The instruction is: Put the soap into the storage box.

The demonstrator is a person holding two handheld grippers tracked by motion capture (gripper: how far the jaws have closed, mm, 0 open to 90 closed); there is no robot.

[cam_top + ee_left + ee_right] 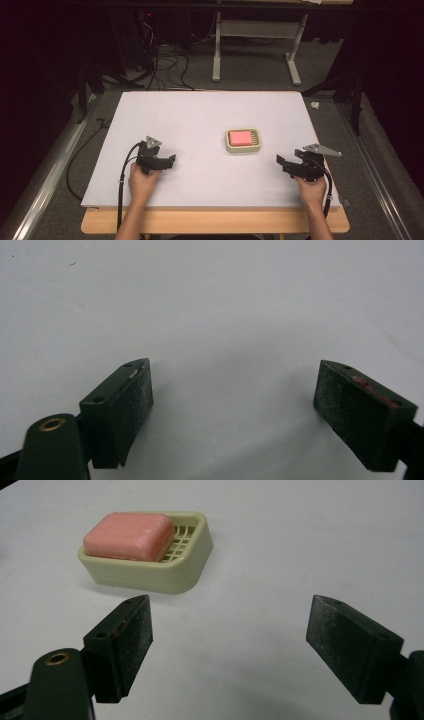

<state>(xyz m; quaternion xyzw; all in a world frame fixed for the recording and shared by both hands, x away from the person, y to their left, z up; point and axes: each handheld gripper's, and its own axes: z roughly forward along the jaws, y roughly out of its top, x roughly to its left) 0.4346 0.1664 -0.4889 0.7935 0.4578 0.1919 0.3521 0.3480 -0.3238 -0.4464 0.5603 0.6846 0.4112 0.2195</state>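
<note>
Pink soap (240, 136) sits in cream dish (243, 148), mid-table, right of centre. Right gripper (284, 163) near dish, jaws wide apart, nothing between. Left gripper (171, 161) well apart over bare white board (200, 107), also gaping, empty. No grasp yet; whole job remains.

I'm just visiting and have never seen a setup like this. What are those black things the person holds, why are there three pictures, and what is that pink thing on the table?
No robot here: a person holds a two-jaw tool in each hand, the left hand-held gripper and the right hand-held gripper. The wide picture comes from a camera above the white table. The other two come from small cameras riding on each gripper, looking along its black jaws. On the table sits a cream soap dish with a pink soap bar lying in it. The right gripper's camera looks at the dish, which lies ahead of its jaws and apart from them. Both grippers stand open and hold nothing.
</note>
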